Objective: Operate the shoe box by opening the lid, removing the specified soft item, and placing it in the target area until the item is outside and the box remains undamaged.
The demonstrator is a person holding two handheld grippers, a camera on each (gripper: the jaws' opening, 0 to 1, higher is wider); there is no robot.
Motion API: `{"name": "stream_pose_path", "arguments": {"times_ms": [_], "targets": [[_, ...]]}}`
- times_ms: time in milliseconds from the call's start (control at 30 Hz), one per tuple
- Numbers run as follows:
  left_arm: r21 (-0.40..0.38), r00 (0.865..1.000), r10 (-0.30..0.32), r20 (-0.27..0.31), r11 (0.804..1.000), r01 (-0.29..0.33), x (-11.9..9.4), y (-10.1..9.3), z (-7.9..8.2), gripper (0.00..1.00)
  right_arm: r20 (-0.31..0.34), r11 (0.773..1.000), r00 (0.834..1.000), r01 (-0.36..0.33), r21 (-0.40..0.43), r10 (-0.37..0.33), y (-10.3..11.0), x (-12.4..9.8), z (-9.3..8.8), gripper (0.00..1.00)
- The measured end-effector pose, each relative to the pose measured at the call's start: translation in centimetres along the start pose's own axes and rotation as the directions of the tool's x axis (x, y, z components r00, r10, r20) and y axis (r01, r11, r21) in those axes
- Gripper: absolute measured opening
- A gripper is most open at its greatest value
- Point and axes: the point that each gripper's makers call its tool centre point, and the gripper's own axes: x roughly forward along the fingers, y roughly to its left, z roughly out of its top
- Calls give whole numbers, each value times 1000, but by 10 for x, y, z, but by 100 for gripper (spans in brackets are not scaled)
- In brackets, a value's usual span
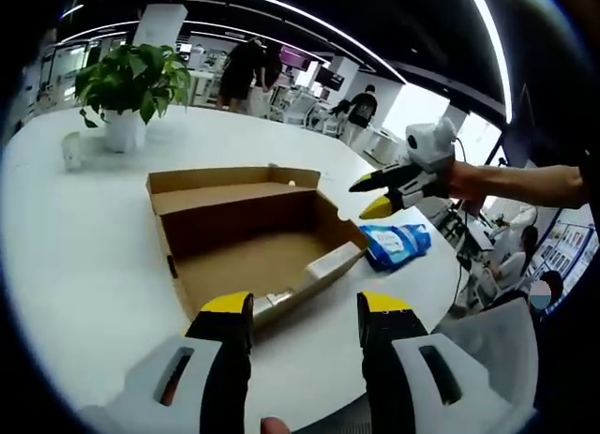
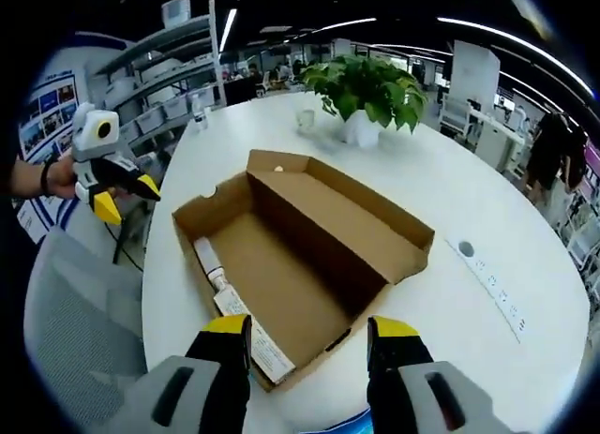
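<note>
The brown cardboard shoe box (image 1: 253,242) lies open on the white table (image 1: 84,265), its lid folded back on the far side, and its inside looks bare. To its right a blue soft packet (image 1: 396,245) rests on the table outside the box. My left gripper (image 1: 305,310) is open at the box's near edge, holding nothing. A hand holds my right gripper (image 1: 372,196) open in the air above the packet. In the right gripper view the box (image 2: 300,256) lies just beyond my open right gripper (image 2: 309,329). The left gripper (image 2: 127,198) hovers open off the table's left edge.
A potted plant (image 1: 131,82) (image 2: 366,92) and a small glass (image 1: 72,151) (image 2: 305,120) stand at the table's far side. A cable slot (image 2: 487,270) is set into the tabletop. Grey chairs (image 2: 75,312) (image 1: 497,345) stand at the table's edge. People stand far off.
</note>
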Motion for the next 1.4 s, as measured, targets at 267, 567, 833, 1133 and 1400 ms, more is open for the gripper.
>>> {"name": "stream_pose_path", "arguments": {"times_ms": [267,567,833,1133,1400], "targets": [[-9,1000,7,8,1000,-7,-3,4,1,45,-25,999,999,-40,-24,39,5,11,2,47],[-22,1000,15,10,1000,-15,-6,8,-2,45,-64,996,995,-77,-46,74,12,24,-1,47],[-37,1000,17,13,999,-16,-6,9,-4,45,-115,988,987,-119,-95,108,20,36,-6,48],[-40,1000,16,12,999,-16,-5,11,-4,45,-186,970,969,-190,-153,160,31,50,-13,49],[-47,1000,22,10,999,-22,-5,14,-7,45,-229,960,957,-220,-176,177,36,60,-20,50]]}}
